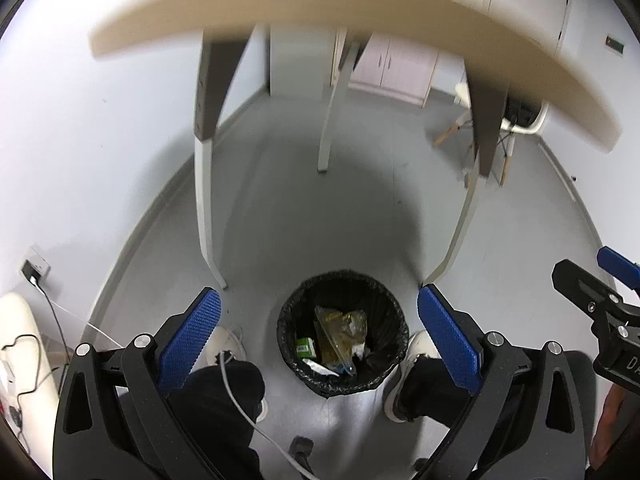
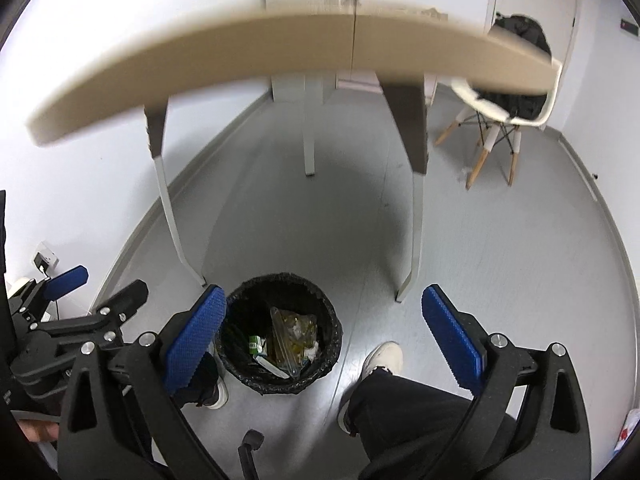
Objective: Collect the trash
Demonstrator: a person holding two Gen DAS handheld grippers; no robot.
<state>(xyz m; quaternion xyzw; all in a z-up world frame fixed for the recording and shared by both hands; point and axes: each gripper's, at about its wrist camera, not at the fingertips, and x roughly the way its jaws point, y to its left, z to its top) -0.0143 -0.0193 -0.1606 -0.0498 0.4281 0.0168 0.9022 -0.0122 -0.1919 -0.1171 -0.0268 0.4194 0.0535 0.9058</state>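
Observation:
A round black bin with a black liner (image 1: pixel 342 332) stands on the grey floor between the person's feet. It holds a clear plastic bag of yellowish scraps (image 1: pixel 340 336), a small green carton (image 1: pixel 305 346) and white paper bits. My left gripper (image 1: pixel 318 336) is open and empty, held above the bin. My right gripper (image 2: pixel 322 336) is open and empty, above the floor just right of the bin (image 2: pixel 280 332). Each gripper shows at the edge of the other's view: the right one (image 1: pixel 600 300), the left one (image 2: pixel 80 304).
A beige table edge (image 1: pixel 360 16) spans the top of both views, with its white-and-dark legs (image 1: pixel 206 200) around the bin. A white chair with wooden legs (image 2: pixel 496 120) stands far right. A wall socket with cables (image 1: pixel 36 270) is at the left. White shoes (image 2: pixel 382 360) flank the bin.

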